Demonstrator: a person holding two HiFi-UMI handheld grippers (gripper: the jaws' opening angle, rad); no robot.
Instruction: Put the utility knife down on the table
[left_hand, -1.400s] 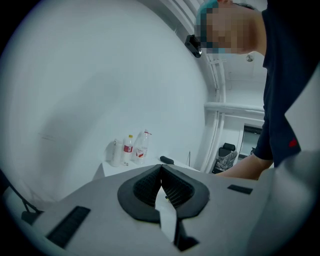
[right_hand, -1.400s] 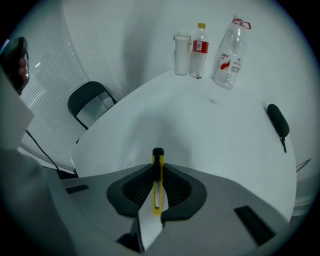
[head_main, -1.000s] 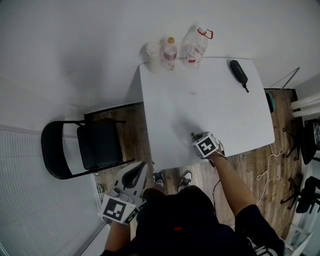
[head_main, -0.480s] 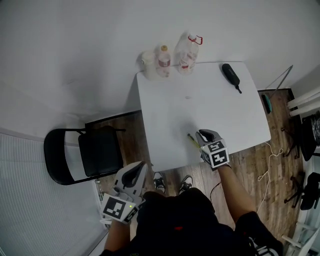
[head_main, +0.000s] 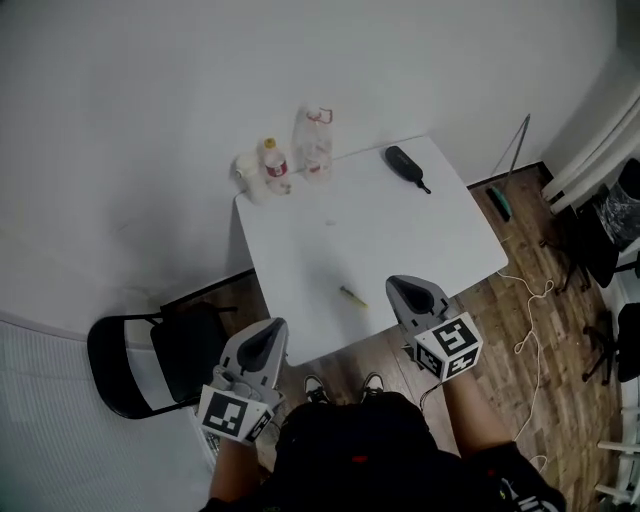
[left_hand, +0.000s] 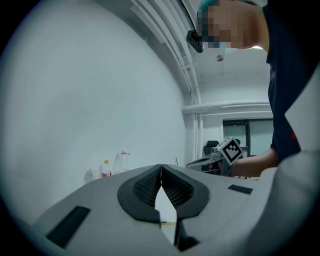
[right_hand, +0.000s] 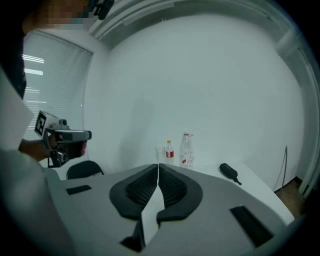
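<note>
Yellow knife (head_main: 352, 297): it lies flat on the white table (head_main: 400, 230), near the front edge, with neither gripper touching it, so the task looks done.
Risk: the knife rests close to that edge. A careless sweep of the right gripper (head_main: 396, 284) or the forearm behind it could knock it onto the wooden floor (head_main: 510, 300).
Second risk: its blade end cannot be made out, so reaching across it blind would be unwise.
Right gripper pose: jaws are pressed together with nothing between them. It is held just off the table's front edge, to the right of the knife, and points toward the bottles (head_main: 312, 140).
Left gripper (head_main: 274, 328) pose: jaws meet, empty. It is held low near the table's front-left corner, beside the black chair (head_main: 160, 360), and aims forward.
</note>
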